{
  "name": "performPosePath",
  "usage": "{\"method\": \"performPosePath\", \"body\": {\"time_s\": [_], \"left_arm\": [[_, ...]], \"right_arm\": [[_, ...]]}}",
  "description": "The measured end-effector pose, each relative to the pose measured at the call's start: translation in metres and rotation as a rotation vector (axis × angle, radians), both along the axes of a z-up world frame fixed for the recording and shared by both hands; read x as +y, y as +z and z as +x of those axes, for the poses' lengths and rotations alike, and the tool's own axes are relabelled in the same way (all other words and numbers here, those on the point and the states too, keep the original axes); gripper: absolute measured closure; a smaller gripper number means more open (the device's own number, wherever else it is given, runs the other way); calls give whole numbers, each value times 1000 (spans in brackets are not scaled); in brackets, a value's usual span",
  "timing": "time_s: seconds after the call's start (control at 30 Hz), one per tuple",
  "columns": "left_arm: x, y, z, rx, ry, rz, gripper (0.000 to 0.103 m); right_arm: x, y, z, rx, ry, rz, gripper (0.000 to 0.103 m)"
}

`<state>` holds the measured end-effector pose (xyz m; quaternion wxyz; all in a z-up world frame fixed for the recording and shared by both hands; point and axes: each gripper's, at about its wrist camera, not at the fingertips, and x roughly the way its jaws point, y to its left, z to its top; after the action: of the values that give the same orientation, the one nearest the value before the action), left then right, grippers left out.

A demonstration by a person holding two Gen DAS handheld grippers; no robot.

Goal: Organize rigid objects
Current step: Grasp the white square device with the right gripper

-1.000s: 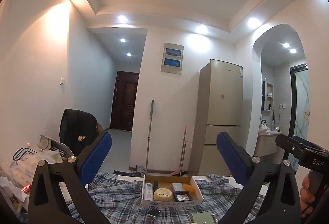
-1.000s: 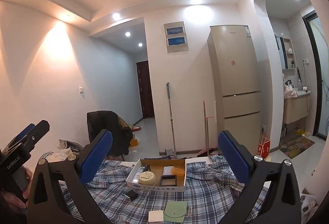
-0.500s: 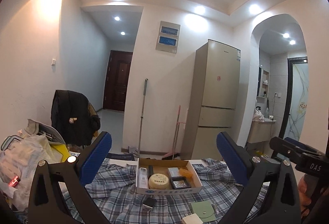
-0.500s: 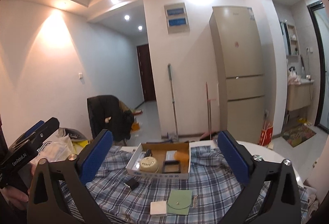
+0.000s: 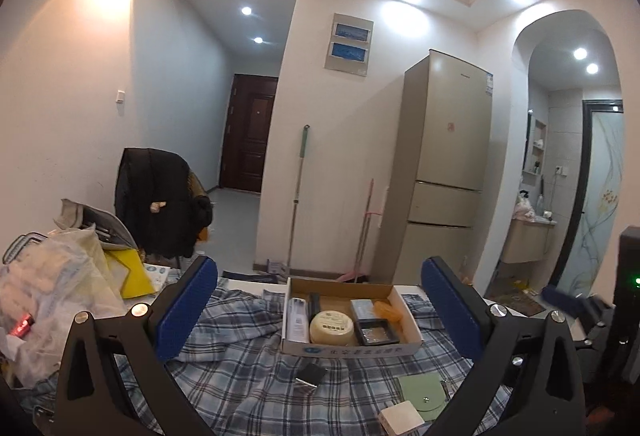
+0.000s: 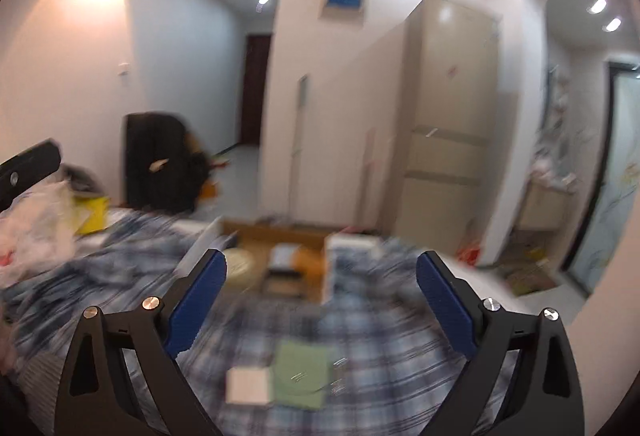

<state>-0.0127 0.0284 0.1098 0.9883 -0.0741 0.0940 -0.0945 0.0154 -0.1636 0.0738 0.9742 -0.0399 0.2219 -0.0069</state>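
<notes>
Both the left gripper (image 5: 320, 310) and right gripper (image 6: 320, 294) hang with jaws wide and empty, evidently to straddle the green pouch (image 6: 301, 372) and white box (image 6: 247, 385) at six o'clock of the cardboard tray (image 5: 404, 310) on the plaid-covered bench (image 5: 248, 376).

Table w/ plaid cloth (image 5: 248, 376). Landmark = cardboard box (image 5: 348, 350), mid-cloth. Just in front of box: small black item (image 5: 309, 374). Front-right of box: green pouch (image 5: 423, 393), white square box (image 5: 401, 416) touching its near-left corner. Far left of box: heap of plastic bags (image 5: 48, 288), yellow item (image 5: 130, 274).
</notes>
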Motion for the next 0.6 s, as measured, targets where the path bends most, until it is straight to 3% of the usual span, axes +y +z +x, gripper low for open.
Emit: {"method": "performPosePath", "body": {"time_s": [0.17,0.27,0.4,0.6], "left_arm": [[1,-28,19,46,17,14,0],[7,-48,33,96,91,-12,0],[13,-68,47,140,39,-37,0],[11,-96,65,213,70,4,0]], "right_arm": [[7,-28,12,112,10,16,11],[10,-50,23,180,25,37,12],[12,-89,44,310,19,34,15],[17,-130,56,467,58,21,16]]}}
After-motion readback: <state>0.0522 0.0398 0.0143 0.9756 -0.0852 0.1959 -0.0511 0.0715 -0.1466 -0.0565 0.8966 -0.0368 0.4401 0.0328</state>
